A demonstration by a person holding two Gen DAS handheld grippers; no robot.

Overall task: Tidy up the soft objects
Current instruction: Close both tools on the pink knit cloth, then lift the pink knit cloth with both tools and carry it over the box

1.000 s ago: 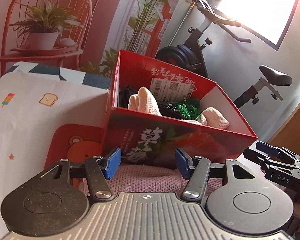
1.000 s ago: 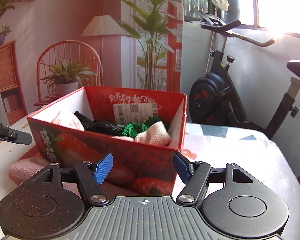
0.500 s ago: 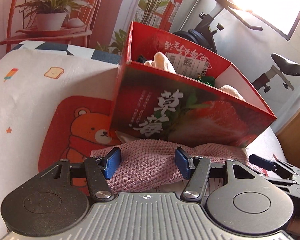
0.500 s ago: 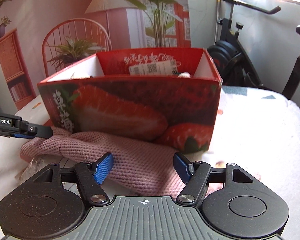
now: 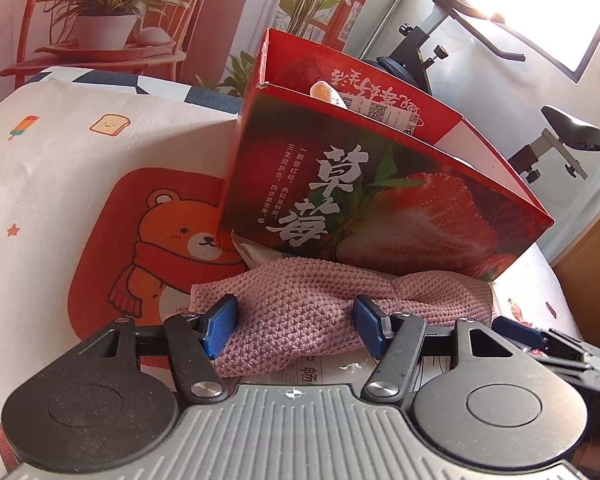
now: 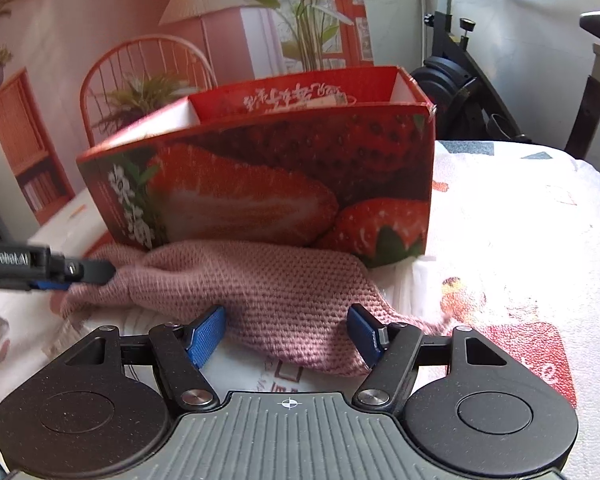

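I had lowered both grippers since a second earlier. My left gripper (image 5: 296, 322) and right gripper (image 6: 286, 334) each stood wide apart around the pink knitted cloth (image 5: 320, 300), lying just near of the strawberry box (image 5: 380, 208), whose inside had dropped from view.

Pink knit cloth (image 5: 300, 304), strawberry-print red box (image 5: 380, 200)

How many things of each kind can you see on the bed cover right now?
Pink knitted cloth: 1
Red strawberry box: 1
Cream soft thing poking out of the box: 1
Hand-held grippers, left and right: 2
Total: 5
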